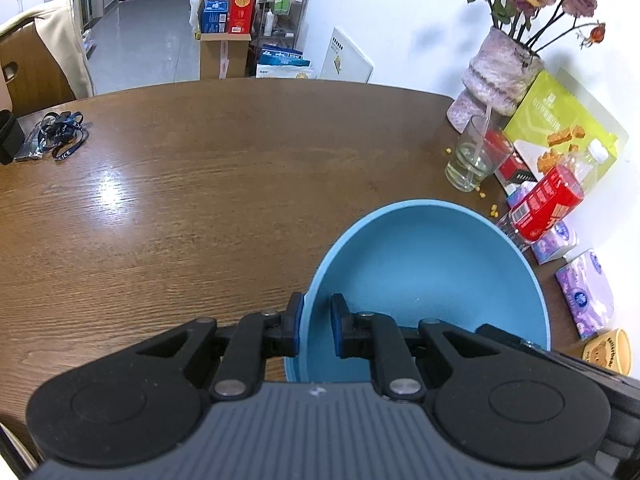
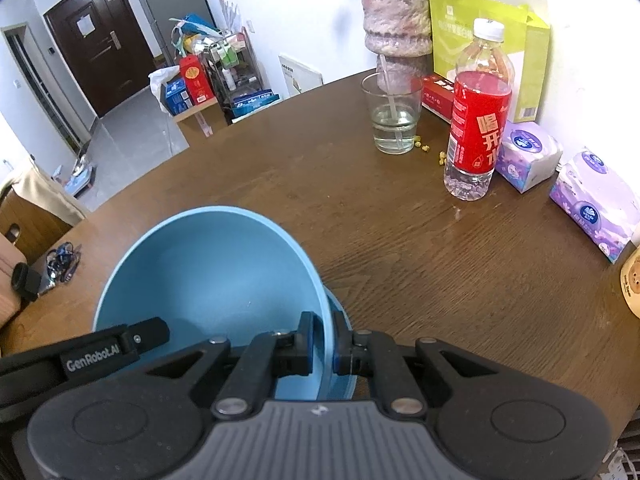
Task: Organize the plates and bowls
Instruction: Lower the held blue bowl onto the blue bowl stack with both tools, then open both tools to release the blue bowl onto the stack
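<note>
A blue bowl [image 1: 428, 268] sits over the brown wooden table [image 1: 200, 184]. My left gripper [image 1: 318, 326] straddles its left rim, one finger outside and one inside, closed on the wall. My right gripper [image 2: 324, 342] is closed on the bowl's [image 2: 208, 276] right rim the same way. Under the bowl a second blue rim [image 2: 342, 360], a plate or bowl, shows by the right gripper. The left gripper's body appears at the left of the right wrist view.
Along the wall side stand a glass of water [image 2: 394, 116], a red-labelled bottle [image 2: 478, 120], a vase of flowers [image 2: 396, 24], a green box [image 2: 496, 36] and tissue packs [image 2: 596, 200]. A lanyard [image 1: 60, 136] lies at the far left.
</note>
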The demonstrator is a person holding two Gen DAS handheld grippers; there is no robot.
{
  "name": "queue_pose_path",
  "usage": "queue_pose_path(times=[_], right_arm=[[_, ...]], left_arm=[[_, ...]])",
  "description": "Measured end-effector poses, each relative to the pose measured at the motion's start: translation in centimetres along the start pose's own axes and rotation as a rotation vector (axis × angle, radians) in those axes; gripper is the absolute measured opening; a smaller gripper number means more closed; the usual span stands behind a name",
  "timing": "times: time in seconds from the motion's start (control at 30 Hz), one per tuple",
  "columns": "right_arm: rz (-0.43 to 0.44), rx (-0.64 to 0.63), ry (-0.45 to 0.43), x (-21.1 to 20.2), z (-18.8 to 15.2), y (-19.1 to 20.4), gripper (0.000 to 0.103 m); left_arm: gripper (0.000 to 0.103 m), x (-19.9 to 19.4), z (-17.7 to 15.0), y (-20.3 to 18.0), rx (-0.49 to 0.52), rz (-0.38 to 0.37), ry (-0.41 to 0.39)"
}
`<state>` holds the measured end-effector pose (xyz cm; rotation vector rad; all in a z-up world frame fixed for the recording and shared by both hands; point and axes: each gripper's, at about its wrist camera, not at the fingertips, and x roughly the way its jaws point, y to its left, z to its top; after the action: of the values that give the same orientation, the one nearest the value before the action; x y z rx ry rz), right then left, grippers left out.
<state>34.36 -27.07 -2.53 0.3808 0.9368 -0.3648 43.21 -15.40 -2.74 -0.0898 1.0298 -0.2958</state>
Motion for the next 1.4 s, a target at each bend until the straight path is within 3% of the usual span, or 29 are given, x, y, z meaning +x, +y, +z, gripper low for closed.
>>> queue_pose_path(times=[1.03,1.1,1.17,1.23,1.3,1.37,1.4], right_arm=[[-0.051,-0.150,0.036,3.1,-0.9,0.4,0.016],[-0.046,-0.150,0.035,3.3,-1.0,0.2,0.017],[-0.046,-0.143,0.031,3.3,-1.0,0.0,0.018],[-0.036,-0.135,0.027,3.1,-1.0,-0.3,0.033],[-0.030,-0.129,0.020,2.8,-1.0,-0.6,0.063],[-0.028,-0.118,0.012,2.4,-1.0,-0.9,0.075],[-0.029,-0.112,0.011,2.3,-1.0,-1.0,0.080]], left_arm=[[0.017,2.4,-1.5,-1.8,0.097,0.095,-0.007],[0.022,2.4,-1.6,-1.7,0.100,0.105,-0.006],[0.044,2.3,-1.7,-1.3,0.089,0.104,-0.009],[0.054,1.8,-1.8,-1.2,0.090,0.117,-0.028],[0.075,1.4,-1.7,-0.9,0.082,0.128,-0.043],[0.094,0.9,-1.7,-0.5,0.070,0.155,-0.067],[0.098,0.6,-1.6,-0.3,0.063,0.167,-0.074]])
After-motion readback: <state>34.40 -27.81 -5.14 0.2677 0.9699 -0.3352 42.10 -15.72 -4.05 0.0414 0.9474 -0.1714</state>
